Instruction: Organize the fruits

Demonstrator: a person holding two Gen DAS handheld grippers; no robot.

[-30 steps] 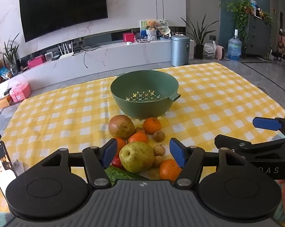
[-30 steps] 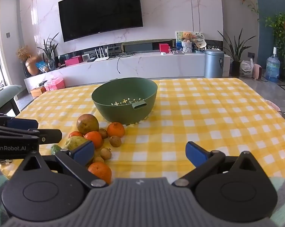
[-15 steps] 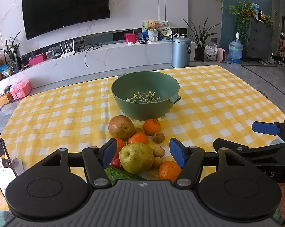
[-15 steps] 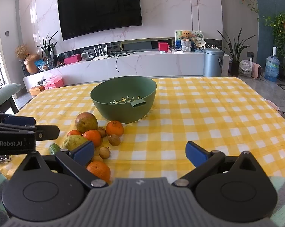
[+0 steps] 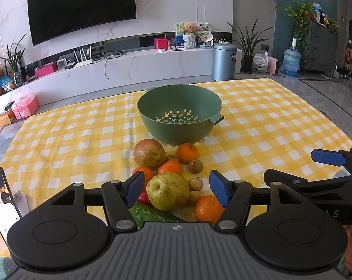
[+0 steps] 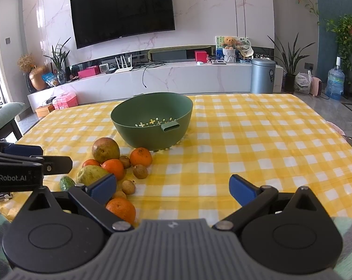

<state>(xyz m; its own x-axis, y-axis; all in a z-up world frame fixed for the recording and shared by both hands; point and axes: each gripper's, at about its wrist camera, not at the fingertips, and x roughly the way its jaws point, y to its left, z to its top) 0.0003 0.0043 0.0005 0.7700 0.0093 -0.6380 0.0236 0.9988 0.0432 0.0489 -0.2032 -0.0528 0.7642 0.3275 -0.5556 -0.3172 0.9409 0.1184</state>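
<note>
Right now the left gripper [image 5: 176, 187] hangs with fingers spread around a green pear [image 5: 167, 191], not touching it. The right gripper [image 6: 172, 187] is spread wide over bare checked cloth [image 6: 257, 140]. The fruit sits piled just before the green bowl [image 5: 179, 119], which holds nothing.

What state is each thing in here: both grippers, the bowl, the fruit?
left gripper: open, empty, aimed at the green pear.
right gripper: open, empty.
green bowl: upright, no fruit inside.
fruit pile: on the checked tablecloth, outside the bowl.
TV: off.
</note>
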